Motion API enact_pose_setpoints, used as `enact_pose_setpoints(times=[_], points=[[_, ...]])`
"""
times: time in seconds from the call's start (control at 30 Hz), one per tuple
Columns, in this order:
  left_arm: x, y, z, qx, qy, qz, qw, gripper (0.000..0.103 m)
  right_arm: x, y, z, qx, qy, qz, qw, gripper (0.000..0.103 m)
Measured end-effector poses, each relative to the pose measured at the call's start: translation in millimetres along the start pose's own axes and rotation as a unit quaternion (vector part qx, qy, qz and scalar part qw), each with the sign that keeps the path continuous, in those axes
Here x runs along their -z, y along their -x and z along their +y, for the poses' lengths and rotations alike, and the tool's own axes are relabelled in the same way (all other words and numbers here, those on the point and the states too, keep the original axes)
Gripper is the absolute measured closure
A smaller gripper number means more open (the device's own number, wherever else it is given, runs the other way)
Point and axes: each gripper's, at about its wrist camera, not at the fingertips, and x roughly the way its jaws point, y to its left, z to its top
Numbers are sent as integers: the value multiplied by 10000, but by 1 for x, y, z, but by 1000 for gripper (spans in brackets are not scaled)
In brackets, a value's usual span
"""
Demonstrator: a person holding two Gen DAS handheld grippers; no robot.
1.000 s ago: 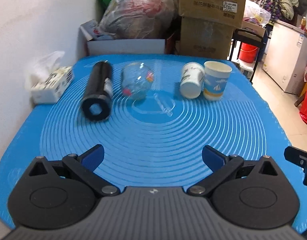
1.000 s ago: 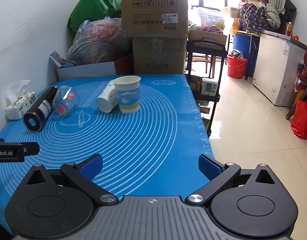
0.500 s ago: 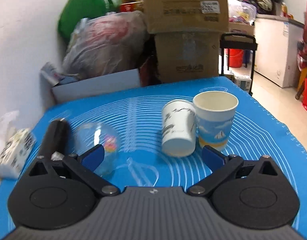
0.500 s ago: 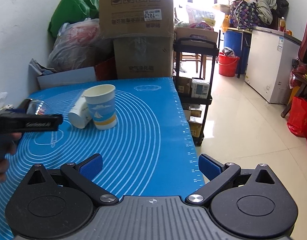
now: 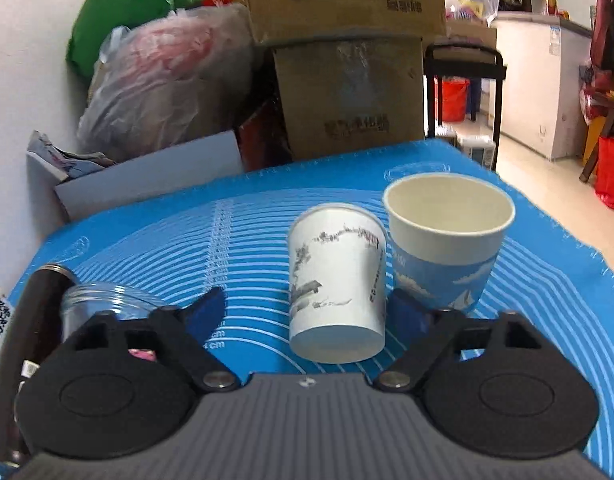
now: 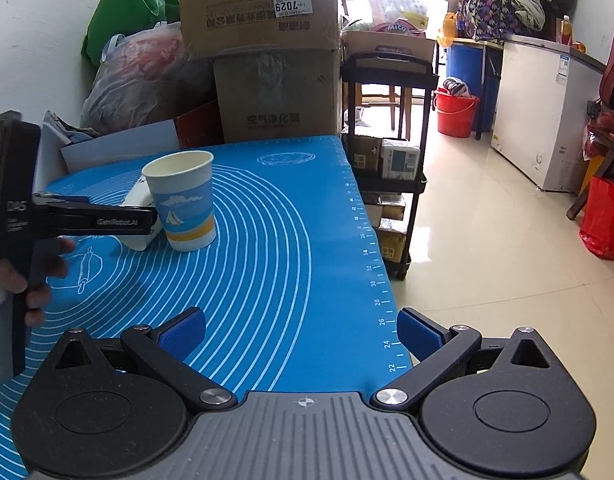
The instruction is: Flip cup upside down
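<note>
Your left gripper [image 5: 305, 310] fingers spread wide, nothing gripped, white cup [image 5: 337, 284] lying on side between them, base toward you. Blue cup [image 5: 447, 248] upright just beside it on blue surface [image 5: 247, 232]. Flip not started; grasp and turn-over remain. Right gripper [image 6: 301, 330] fingers open, empty, held back near surface edge.

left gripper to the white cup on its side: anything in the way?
Nothing visible. The white cup lies on its side with its base toward the left gripper, whose open jaws already flank it. The blue cup stands upright right beside it, close behind the right-hand finger, so that side is tight.
</note>
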Motion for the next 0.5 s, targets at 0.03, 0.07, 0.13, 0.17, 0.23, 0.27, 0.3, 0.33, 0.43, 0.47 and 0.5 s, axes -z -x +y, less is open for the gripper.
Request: enact_pose_setpoints(times=[0.03,0.07,0.13,0.17,0.23,0.27,0.3,0.33,0.43,0.47,0.5], points=[[1,-2,0,12,16,3,10000,19,0,0,0,7,-4,4,10000,0],[1,-3,1,20,25,0,10000,21,1,-1,-1,10,-16,9,10000,0],[2,-4,1,34,28,-7,10000,29,1,-2,-3,1,-50,10,10000,0],[1,-5,1,39,29,22,10000,35,1,-2,-4,2,-64,15,10000,0],[2,-6,2,70,47,99,9999,47,2,-3,-5,7,-85,28,10000,0],[2,-7,1,81,41,126,9999,47,2,-4,-5,6,-88,38,10000,0],[2,-7,1,80,18,111,9999,47,2,-4,-5,4,-90,42,10000,0],[3,-7,2,92,18,105,9999,48,2,-4,-5,3,-89,40,10000,0],[4,-5,3,119,49,116,9998,49,2,-3,-5,10,-80,21,10000,0],[4,-4,4,133,66,113,9998,50,2,-3,-5,12,-83,16,10000,0],[5,-2,4,132,74,89,9998,50,2,-3,-5,15,-87,15,10000,0]])
